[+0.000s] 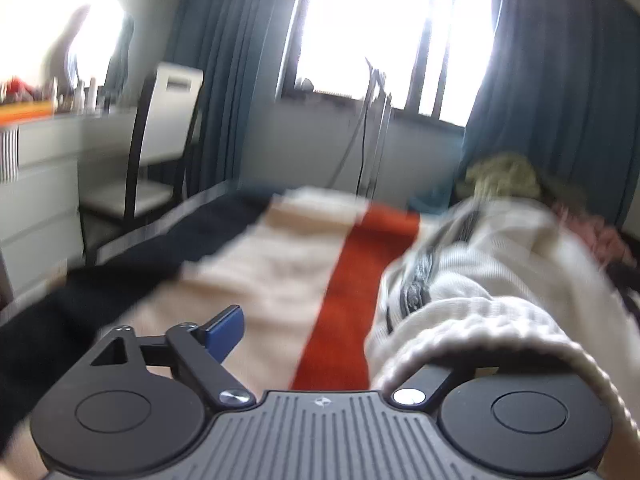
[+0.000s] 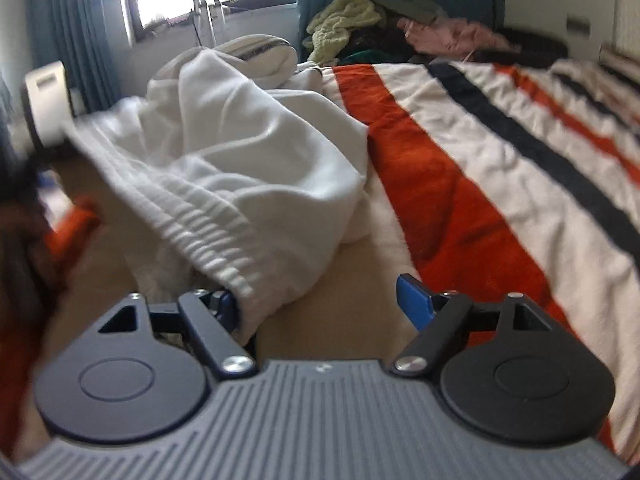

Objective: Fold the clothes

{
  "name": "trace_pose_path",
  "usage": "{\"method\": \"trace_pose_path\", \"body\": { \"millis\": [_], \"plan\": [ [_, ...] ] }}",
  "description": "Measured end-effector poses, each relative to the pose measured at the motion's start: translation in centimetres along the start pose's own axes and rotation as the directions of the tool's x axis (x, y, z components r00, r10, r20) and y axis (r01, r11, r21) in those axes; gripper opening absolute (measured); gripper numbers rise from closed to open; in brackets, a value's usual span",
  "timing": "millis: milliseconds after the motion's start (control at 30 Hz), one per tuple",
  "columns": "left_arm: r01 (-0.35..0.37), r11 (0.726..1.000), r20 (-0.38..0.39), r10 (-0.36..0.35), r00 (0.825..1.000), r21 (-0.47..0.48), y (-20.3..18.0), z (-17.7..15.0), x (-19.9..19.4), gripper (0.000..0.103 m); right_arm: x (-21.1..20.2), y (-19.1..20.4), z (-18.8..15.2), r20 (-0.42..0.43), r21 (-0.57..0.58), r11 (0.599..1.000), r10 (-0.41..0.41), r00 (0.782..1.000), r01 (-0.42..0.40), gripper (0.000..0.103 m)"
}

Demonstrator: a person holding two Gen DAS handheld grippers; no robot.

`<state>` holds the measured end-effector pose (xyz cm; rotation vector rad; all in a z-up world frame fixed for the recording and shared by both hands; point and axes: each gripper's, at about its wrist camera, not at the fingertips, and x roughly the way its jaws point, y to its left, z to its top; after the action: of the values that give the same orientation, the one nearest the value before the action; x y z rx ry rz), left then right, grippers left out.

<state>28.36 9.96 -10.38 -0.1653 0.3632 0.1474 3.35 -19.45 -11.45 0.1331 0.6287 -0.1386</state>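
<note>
White ribbed garment (image 2: 240,152) drapes over both grippers — right gripper (image 2: 324,300) spread wide, left gripper's (image 1: 320,332) state unclear.

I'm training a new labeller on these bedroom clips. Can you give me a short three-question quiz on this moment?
1. True or false: the right tool stands open.
2. Which stripe of the blanket runs right beside the white garment? A) green B) orange C) blue
3. Fill in: in the left view the white garment lies over the left tool's ____ finger.

Key: 1 true. 2 B. 3 right; that finger is hidden, so the left tool's state cannot be told.
</note>
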Motion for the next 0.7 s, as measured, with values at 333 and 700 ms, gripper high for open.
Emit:
{"method": "trace_pose_path", "body": {
  "millis": [333, 700],
  "plan": [
    [-0.020, 0.999, 0.134, 0.016, 0.991, 0.028, 4.2, 11.3, -0.5, 0.093, -5.7, 6.3, 3.0, 0.326, -0.017, 0.997, 0.073, 0.942, -0.072, 0.083],
    [-0.217, 0.974, 0.082, 0.212, 0.974, 0.064, 17.0, 16.8, 12.0, 0.094, 3.9, 18.9, 6.9, 0.232, -0.231, 0.817, 0.574, 0.785, -0.529, 0.083]
  ]
}}
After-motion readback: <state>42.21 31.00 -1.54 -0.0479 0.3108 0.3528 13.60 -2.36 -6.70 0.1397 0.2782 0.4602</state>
